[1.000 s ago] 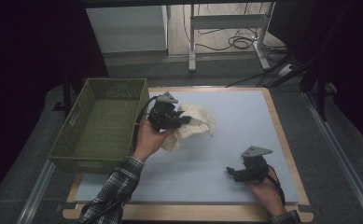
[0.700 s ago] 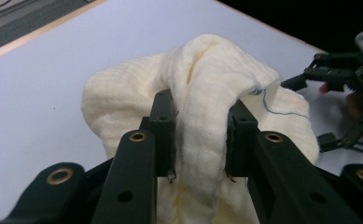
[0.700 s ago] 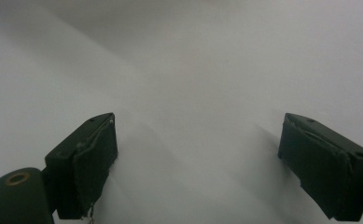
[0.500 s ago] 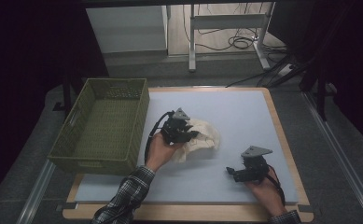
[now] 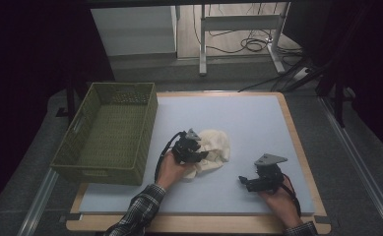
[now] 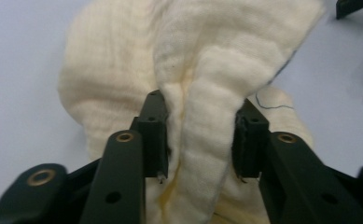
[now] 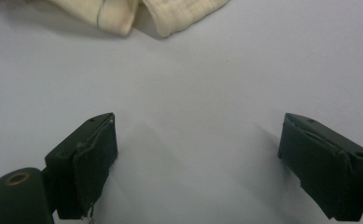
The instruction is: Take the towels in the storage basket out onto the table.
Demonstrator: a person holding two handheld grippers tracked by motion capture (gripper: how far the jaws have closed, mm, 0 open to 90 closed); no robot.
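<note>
Cream cloth (image 5: 214, 149) lies mid-table, near the green basket (image 5: 111, 132); my left gripper (image 6: 200, 140), jaws just easing apart, brackets its fold, my right gripper (image 7: 198, 154) gapes empty.

I saw the cream cloth (image 5: 213, 150) lying crumpled on the pale blue mat (image 5: 258, 123), right of the green basket (image 5: 111, 130), one thick waffle-textured fold standing up.

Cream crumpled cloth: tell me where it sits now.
In the high view the cream crumpled cloth lies mid-mat on the pale blue mat, right of the green basket, a fold between the left gripper jaws.
</note>
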